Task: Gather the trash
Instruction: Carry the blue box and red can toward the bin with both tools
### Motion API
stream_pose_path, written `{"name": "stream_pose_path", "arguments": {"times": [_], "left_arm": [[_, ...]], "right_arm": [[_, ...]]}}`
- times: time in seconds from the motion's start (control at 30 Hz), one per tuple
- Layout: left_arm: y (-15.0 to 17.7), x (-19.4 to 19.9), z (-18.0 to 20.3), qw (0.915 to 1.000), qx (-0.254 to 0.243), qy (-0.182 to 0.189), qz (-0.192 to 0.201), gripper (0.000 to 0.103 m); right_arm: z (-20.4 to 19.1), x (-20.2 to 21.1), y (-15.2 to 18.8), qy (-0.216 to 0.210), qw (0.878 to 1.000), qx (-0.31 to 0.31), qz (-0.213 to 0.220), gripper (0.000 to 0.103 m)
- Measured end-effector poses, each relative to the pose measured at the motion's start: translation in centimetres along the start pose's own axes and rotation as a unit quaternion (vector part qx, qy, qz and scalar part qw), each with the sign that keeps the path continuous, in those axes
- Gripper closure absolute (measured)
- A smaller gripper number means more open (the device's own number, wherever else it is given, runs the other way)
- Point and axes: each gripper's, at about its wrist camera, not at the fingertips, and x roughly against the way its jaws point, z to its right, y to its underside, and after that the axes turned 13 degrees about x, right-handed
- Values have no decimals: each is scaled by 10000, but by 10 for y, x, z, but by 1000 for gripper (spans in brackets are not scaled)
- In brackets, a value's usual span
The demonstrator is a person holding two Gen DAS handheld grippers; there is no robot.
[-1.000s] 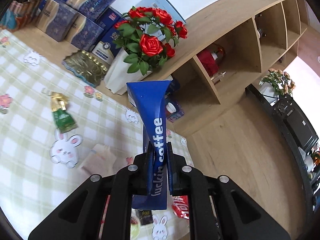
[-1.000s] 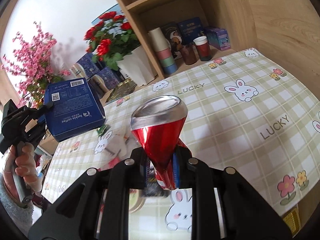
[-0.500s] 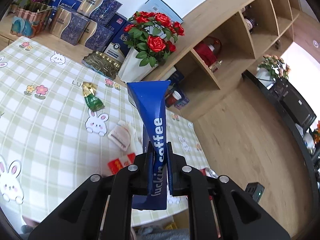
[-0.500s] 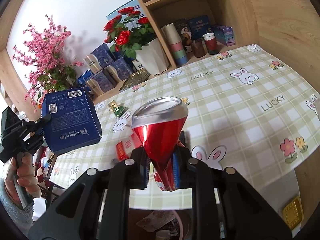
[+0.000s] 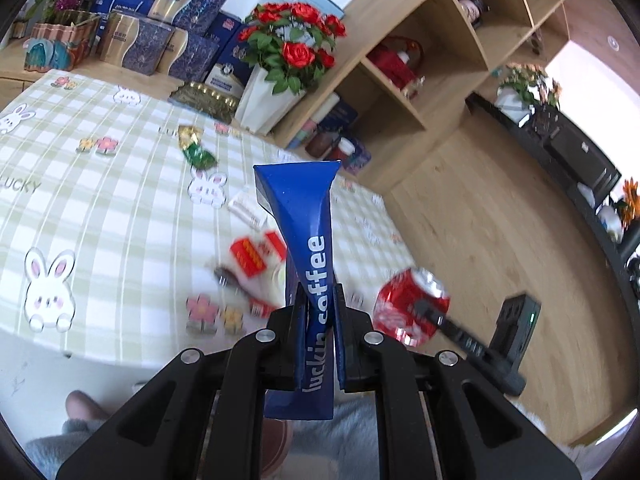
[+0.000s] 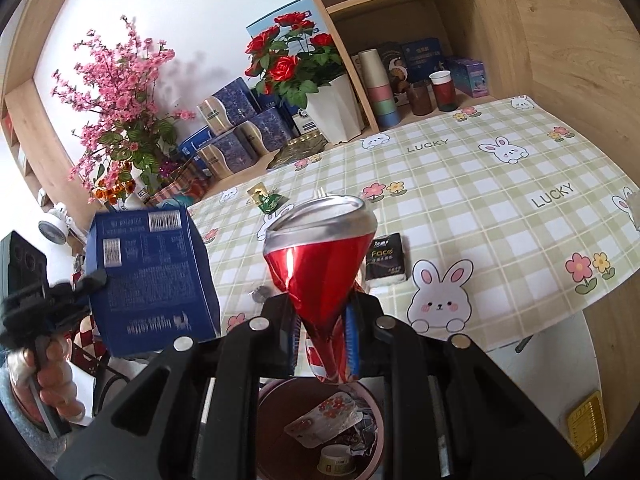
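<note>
At the left of the right wrist view, the left gripper (image 6: 94, 280) is clamped on the flattened blue coffee box (image 6: 150, 276), held up in the air beside the table edge (image 6: 552, 312). In the centre, the right gripper (image 6: 324, 332) pinches the crushed red can (image 6: 320, 256), which sits directly above the trash bin (image 6: 276, 408) showing at the lower middle of the frame, already holding wrappers and a paper cup. To drop cleanly, the can should probably go first, released only while it is centred over the bin's mouth; the box then needs swinging rightward over the same opening. Both grippers point forward and slightly upward. More litter lies on the tablecloth: a green wrapper (image 5: 196, 152), red packets (image 5: 250, 254), a black tissue pack (image 6: 386, 258).
</note>
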Motion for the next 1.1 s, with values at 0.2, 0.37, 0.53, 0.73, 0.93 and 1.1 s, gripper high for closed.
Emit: {"name": "stream_pose_path", "arguments": {"times": [0.2, 0.37, 0.53, 0.73, 0.93, 1.1], "left_arm": [[42, 3, -12, 9981, -301, -239, -481, 91], [80, -8, -23, 9941, -404, -429, -915, 91], [118, -34, -40, 9861, -479, -756, -1403, 91], [138, -74, -60, 9724, -385, -1318, -1886, 91], [147, -117, -73, 9580, -395, -1714, -2266, 91], [148, -147, -80, 9527, -427, -1909, -2324, 91]], "right_arm": [[-1, 3, 14, -39, 10000, -59, -27, 82], [3, 2, 27, -48, 9999, -138, -80, 82], [8, 2, 38, -31, 9996, -211, -167, 82], [15, 5, 43, 1, 9995, -270, -158, 82], [20, 3, 48, 14, 9992, -351, -197, 82], [24, 3, 50, 36, 9990, -409, -201, 82]]}}
